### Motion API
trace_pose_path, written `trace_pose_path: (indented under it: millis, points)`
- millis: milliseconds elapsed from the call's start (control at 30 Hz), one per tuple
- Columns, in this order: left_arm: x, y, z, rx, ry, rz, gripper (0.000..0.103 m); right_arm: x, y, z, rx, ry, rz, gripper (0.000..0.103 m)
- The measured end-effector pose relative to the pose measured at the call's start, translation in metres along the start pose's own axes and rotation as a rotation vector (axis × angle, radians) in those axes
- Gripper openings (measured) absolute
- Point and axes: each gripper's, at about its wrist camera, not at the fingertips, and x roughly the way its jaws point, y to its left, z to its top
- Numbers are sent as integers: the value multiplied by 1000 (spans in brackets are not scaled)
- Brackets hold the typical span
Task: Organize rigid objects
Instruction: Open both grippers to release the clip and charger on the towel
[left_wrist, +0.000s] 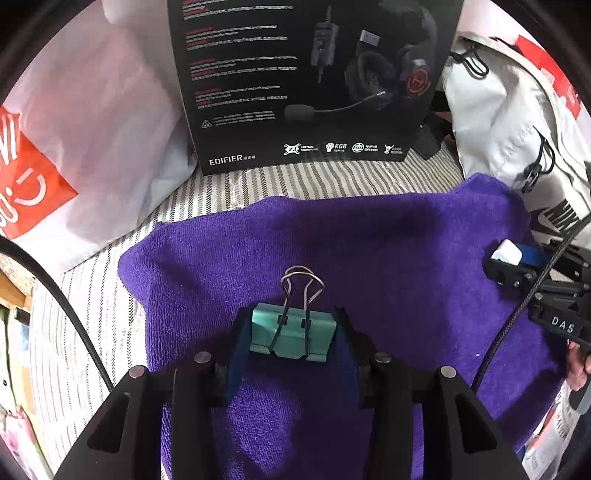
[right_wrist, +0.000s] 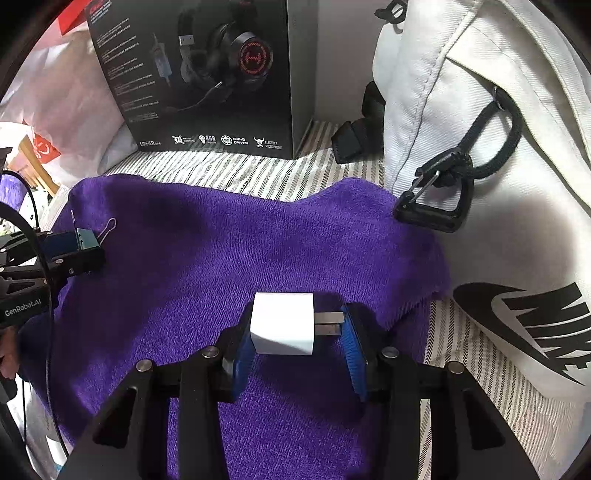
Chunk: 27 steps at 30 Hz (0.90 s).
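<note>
Crosswise in right claw (right_wrist: 295, 328): charger (right_wrist: 282, 323), prongs right.

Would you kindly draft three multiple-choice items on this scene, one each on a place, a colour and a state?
1. Where does the headset box stand?
A. beyond the purple towel
B. on the towel
C. inside the white bag

2. What colour is the binder clip?
A. red
B. teal
C. yellow

3. What does the right gripper hold?
A. nothing
B. a pen
C. the white charger plug

Answers:
1 A, the box sits on the striped cloth past the towel's far edge.
2 B, the clip's body between the left gripper fingers is teal.
3 C, the blue pads press the plug's body and prongs.
</note>
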Motion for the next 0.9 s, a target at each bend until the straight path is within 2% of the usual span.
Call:
trace_pose_path:
  millis: [100, 233, 367, 467, 767, 900]
  points:
    - [1, -4, -1, 10, 2, 5, 43, 3, 3, 3, -9, 11, 9, 49]
    - [-3, -7, -11, 16, 7, -11, 55, 4, 5, 4, -27, 29, 5, 56]
    - [-7, -11, -20, 30, 14, 1, 57, -6, 1, -1, -15, 23, -2, 57]
    - [-14, -10, -27, 6, 21, -14, 57, -20, 0, -8, 0, 6, -1, 57]
    - [-93, -16, -60, 24, -76, -23, 57, -89, 3, -47, 37, -79, -10, 57]
    - [-119, -24, -81, 27, -96, -43, 57, -124, 10, -70, 54, -120, 1, 60]
